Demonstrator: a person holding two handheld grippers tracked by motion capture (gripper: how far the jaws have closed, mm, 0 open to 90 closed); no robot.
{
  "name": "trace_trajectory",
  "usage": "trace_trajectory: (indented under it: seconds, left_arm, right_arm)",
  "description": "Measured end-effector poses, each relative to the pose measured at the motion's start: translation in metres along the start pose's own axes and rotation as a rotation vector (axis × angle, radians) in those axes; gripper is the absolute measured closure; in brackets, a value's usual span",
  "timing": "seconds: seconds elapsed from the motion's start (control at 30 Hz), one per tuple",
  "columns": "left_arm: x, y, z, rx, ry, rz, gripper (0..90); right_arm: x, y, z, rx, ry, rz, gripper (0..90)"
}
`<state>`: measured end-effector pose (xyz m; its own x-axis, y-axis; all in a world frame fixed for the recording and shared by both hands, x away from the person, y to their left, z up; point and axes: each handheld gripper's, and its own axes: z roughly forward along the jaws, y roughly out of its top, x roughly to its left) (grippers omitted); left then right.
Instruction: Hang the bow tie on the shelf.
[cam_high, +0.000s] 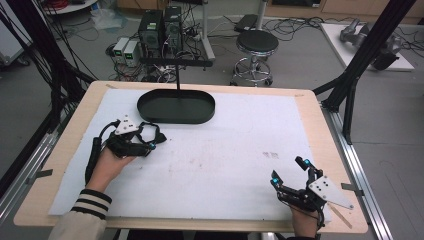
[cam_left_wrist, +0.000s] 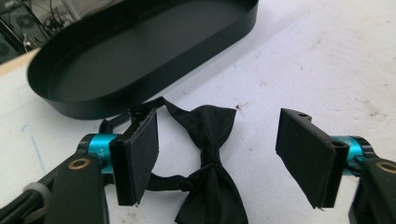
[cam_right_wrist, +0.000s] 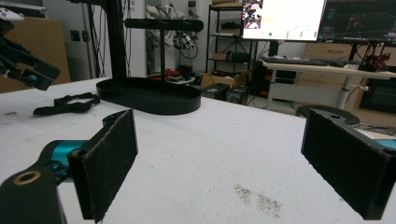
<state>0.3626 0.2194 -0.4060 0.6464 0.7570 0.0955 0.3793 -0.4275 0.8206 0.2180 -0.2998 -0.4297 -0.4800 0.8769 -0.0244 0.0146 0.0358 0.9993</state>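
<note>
Bow tie framed for pickup beside the black tray

Bow tie (cam_left_wrist: 208, 154) is seen lying flat on the white surface (cam_high: 225, 160), framed between the two pads of the left gripper (cam_left_wrist: 217, 161), which is held partly open with nothing yet pressed. In the high view the left gripper (cam_high: 145, 142) is placed at about nine o'clock on the surface, and the tie is found just beneath its tips. The pinched knot is centred in the gap, while the strap is looped under the left-hand pad (cam_left_wrist: 140, 154).

The step in hand is judged to be the closing of the pads on the tie. A clean grasp is best made at the knot, where the cloth is thickest; the pads should be lowered until they nearly brush the surface, so that the thin fabric is not skimmed over. The strap should be kept from snagging.

The right gripper (cam_high: 292, 175) is rested at about five o'clock, wide open and empty.

Farther off, at twelve o'clock, the black oval tray (cam_high: 176, 106) with its T-shaped stand (cam_high: 177, 62) is set just beyond the tie.
</note>
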Motion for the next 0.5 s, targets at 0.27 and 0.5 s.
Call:
trace_trajectory:
  seconds: [0.27, 0.5]
  left_arm:
    - [0.001, -0.002, 0.018, 0.052, -0.024, 0.03, 41.5]
    - [0.001, -0.005, 0.028, 0.1, -0.029, 0.03, 49.2]
  right_arm:
    - [0.001, -0.001, 0.004, 0.012, 0.017, -0.01, 9.9]
    - [0.002, -0.002, 0.005, 0.019, 0.021, -0.011, 9.9]
